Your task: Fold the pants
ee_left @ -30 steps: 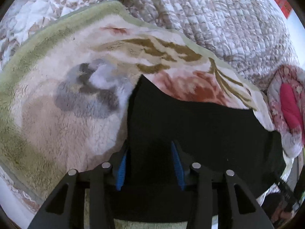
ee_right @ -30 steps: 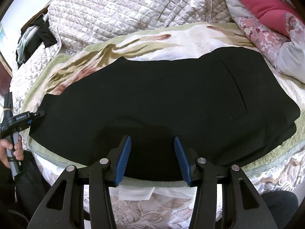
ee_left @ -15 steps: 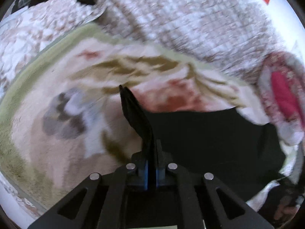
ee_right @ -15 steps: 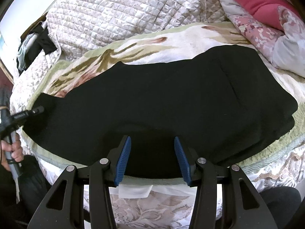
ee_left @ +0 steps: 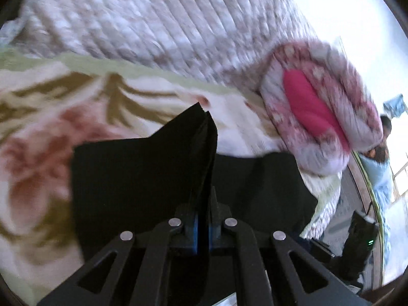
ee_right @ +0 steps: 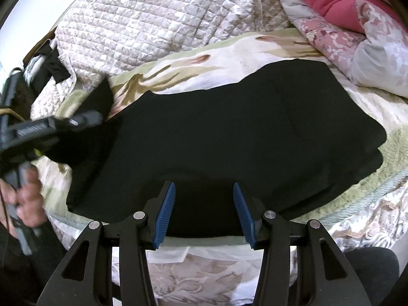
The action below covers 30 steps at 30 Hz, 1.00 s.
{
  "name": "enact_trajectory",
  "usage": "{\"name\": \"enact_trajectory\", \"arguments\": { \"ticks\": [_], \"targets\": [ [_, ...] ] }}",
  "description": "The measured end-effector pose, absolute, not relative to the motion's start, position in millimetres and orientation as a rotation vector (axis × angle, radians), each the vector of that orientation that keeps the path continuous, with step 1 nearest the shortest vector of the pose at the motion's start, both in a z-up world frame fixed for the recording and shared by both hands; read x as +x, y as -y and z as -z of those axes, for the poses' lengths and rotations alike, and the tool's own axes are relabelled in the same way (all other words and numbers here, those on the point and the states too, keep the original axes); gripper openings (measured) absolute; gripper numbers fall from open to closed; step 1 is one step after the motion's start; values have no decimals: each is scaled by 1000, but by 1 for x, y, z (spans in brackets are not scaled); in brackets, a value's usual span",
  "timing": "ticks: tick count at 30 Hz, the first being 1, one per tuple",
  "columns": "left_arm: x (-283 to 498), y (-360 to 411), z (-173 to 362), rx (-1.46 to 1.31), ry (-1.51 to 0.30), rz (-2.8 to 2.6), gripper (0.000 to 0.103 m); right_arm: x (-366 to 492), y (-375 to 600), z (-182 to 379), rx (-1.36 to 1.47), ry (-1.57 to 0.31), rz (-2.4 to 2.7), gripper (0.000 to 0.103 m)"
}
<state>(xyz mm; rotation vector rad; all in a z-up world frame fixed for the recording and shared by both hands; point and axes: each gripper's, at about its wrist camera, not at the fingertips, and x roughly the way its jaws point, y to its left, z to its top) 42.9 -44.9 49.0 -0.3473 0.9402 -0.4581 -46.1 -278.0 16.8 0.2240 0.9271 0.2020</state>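
Observation:
Black pants (ee_right: 229,137) lie spread on a floral fleece blanket (ee_right: 229,51) on a bed. My left gripper (ee_left: 202,227) is shut on the leg end of the pants (ee_left: 142,168) and holds it lifted, with the cloth standing up between the pads. In the right wrist view the left gripper (ee_right: 84,119) is at the far left, carrying that end over the pants. My right gripper (ee_right: 204,211) is open and empty, its blue pads (ee_right: 165,211) hovering over the near edge of the pants.
A quilted beige bedspread (ee_right: 142,17) is bunched behind the blanket. A pink floral quilt (ee_right: 357,25) lies at the right. Dark clothes (ee_right: 48,68) sit at the far left. The bed's front edge (ee_right: 204,262) is just below my right gripper.
My left gripper shut on the pants' leg end, lifted it and swung it to the right over the pants. My right gripper stayed open and hardly moved.

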Motion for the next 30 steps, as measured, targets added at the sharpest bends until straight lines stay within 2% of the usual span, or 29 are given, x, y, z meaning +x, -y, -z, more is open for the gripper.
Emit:
{"name": "enact_trajectory", "arguments": {
  "ticks": [6,7,9,12,16,22,26,30],
  "targets": [
    [53,82,-13,-342,-1045,525,10,-44,284,-20,229,-917,-187,48],
    [51,82,-16,-359,-1045,547,11,-43,285,-22,231,-914,-188,48],
    [44,80,-30,-382,-1011,608,20,-42,285,-26,242,-903,-200,48],
    [30,66,-56,-380,-917,615,24,-38,281,-30,266,-894,-240,48],
    [20,26,-67,-361,-857,485,25,-25,266,-31,286,-898,-327,48],
    [9,-23,-36,-350,-915,285,25,21,229,-18,292,-933,-479,48],
    [1,-32,-22,-322,-940,245,25,47,221,6,327,-1009,-470,48],
    [-7,-33,-17,-292,-944,251,25,37,224,8,406,-1010,-501,48]
  ]
}}
